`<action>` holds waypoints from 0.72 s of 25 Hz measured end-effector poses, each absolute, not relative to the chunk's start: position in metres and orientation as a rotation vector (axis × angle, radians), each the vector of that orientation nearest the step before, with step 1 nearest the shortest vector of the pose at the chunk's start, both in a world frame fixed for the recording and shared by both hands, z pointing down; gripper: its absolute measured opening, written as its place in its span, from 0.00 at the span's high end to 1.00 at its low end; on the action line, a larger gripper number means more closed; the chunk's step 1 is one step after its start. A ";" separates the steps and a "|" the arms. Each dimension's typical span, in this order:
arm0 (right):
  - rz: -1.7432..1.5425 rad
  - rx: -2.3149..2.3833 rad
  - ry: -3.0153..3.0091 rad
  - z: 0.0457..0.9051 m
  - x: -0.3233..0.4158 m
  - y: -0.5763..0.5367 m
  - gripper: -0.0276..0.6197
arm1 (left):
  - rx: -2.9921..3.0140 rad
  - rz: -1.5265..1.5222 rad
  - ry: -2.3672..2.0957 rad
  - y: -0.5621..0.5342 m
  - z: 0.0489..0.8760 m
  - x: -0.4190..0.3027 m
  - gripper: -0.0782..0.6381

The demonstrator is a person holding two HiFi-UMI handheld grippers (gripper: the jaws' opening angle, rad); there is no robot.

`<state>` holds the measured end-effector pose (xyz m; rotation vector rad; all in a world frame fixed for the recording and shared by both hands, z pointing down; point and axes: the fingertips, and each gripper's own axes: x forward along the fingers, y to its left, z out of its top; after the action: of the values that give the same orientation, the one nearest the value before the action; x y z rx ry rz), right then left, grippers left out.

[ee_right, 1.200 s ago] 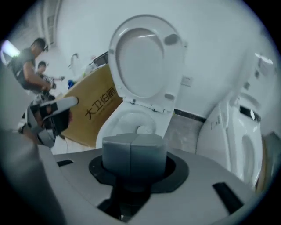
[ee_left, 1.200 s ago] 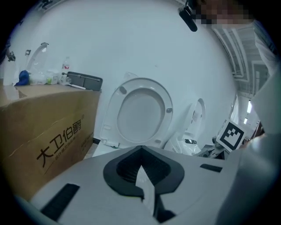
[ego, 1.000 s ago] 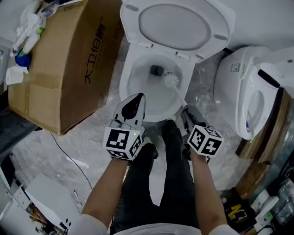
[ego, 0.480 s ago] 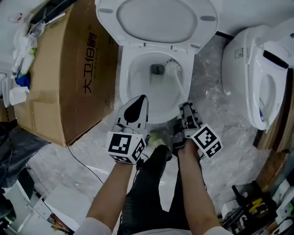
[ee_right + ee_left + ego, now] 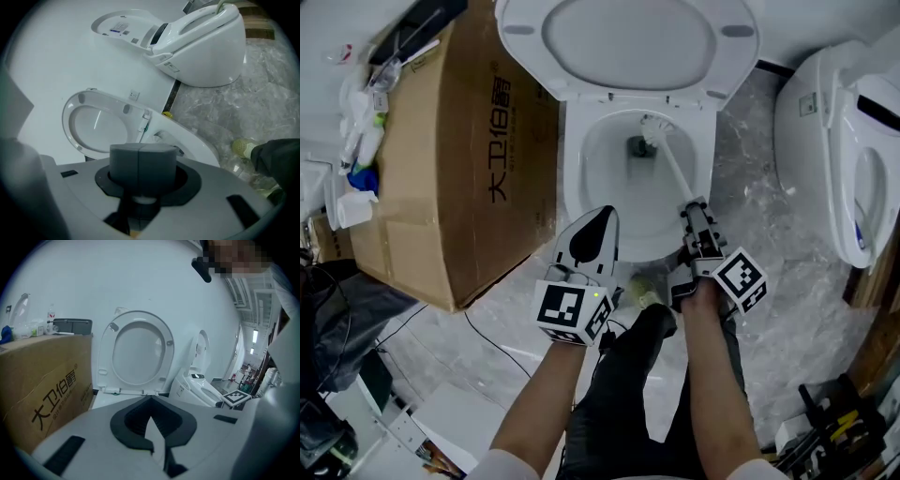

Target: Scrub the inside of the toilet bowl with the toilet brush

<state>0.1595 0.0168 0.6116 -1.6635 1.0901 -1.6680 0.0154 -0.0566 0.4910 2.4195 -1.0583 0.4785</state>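
The right tool (image 5: 697,216) was clamped on the handle of the brush (image 5: 672,167), whose head lay deep in the bowl (image 5: 598,173), beside the drain. The left tool (image 5: 600,220), closed on nothing, hovered over the bowl's front rim, near the box (image 5: 441,169).

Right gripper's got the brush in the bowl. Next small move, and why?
Probably sweep the toilet brush head leftward along the bowl wall: the right gripper is shut on its handle, and the head sits at the rear beside the dark drain, clear of the left wall.
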 end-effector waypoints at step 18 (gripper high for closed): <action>-1.830 -1.497 1.866 0.630 0.135 -0.048 0.71 | 2.337 0.454 -1.166 -0.069 0.510 -0.028 0.88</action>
<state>0.1345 -0.0477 0.6301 -1.4965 1.8661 -1.8295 -0.0278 -0.0685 0.5099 2.3372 -1.1661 0.4536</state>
